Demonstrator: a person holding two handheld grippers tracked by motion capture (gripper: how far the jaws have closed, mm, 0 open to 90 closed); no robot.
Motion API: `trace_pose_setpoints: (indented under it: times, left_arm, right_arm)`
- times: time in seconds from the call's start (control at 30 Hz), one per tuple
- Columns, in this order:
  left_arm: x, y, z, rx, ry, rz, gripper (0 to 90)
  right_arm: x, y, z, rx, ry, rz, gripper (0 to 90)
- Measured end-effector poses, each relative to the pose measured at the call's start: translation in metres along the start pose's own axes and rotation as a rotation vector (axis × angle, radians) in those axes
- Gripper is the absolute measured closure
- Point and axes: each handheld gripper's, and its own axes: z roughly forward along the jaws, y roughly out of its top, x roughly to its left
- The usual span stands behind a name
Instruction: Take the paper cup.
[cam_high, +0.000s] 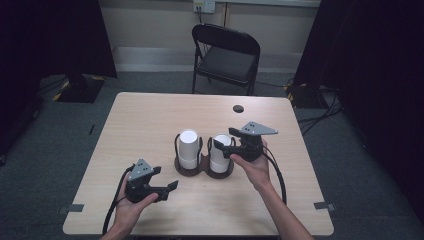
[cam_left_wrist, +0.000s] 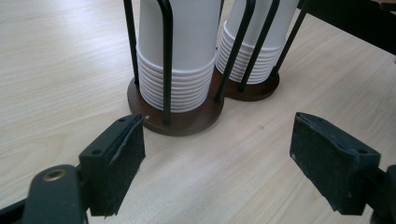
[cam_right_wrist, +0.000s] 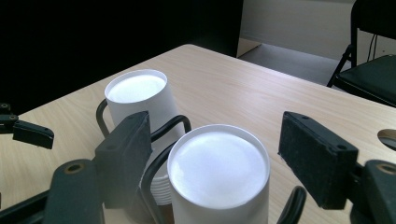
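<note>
1. Pale wooden worktop (cam_high: 150, 120) carries a cup holder (cam_high: 202, 169) with two inverted cup stacks.
2. Right gripper (cam_high: 223, 148), released, straddles the right stack (cam_right_wrist: 218, 175); left gripper (cam_high: 169, 190) waits released.
3. Squeezing too low may lift several nested cups.

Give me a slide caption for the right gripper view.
Right gripper, fingers open, straddling the nearer inverted paper cup stack in its wire holder.

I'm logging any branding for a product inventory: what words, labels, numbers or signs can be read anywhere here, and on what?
None can be read.
The two stacks of white paper cups are plain, with no print.
The dark wire holder, the wooden table and both grippers show no lettering.
The wall outlet plate is too small to tell.
</note>
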Motion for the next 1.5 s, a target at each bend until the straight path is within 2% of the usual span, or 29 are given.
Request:
trace_pose_setpoints:
  times: [0.47,0.77,0.83,0.93,1.03,1.27,1.33,1.5]
  left_arm:
    - [0.0,-0.001,0.0,-0.001,0.0,0.002,18.0]
    - [0.0,-0.001,0.0,-0.001,0.001,-0.008,18.0]
    - [0.0,-0.001,0.0,-0.004,0.003,-0.001,18.1]
    - [0.0,-0.001,0.0,-0.006,0.004,-0.002,18.1]
    - [0.0,-0.001,0.0,-0.005,0.004,-0.003,18.1]
    - [-0.001,-0.001,0.001,-0.007,0.0,0.001,17.6]
    - [0.0,-0.001,0.002,0.002,-0.008,-0.012,17.8]
    - [-0.001,-0.001,0.003,-0.007,0.006,-0.006,18.0]
  right_arm:
    - [0.001,-0.011,0.014,0.051,-0.008,-0.022,26.1]
    - [0.0,-0.015,0.017,0.066,-0.014,-0.029,26.3]
    - [0.0,-0.016,0.018,0.074,-0.018,-0.044,26.9]
    - [0.0,-0.016,0.019,0.077,-0.006,-0.042,27.1]
    - [0.001,-0.018,0.021,0.092,-0.021,-0.059,28.6]
    - [0.001,-0.018,0.022,0.097,-0.032,-0.063,32.1]
    - [0.0,-0.018,0.022,0.102,-0.034,-0.065,32.5]
    - [0.001,-0.016,0.021,0.095,-0.034,-0.064,32.8]
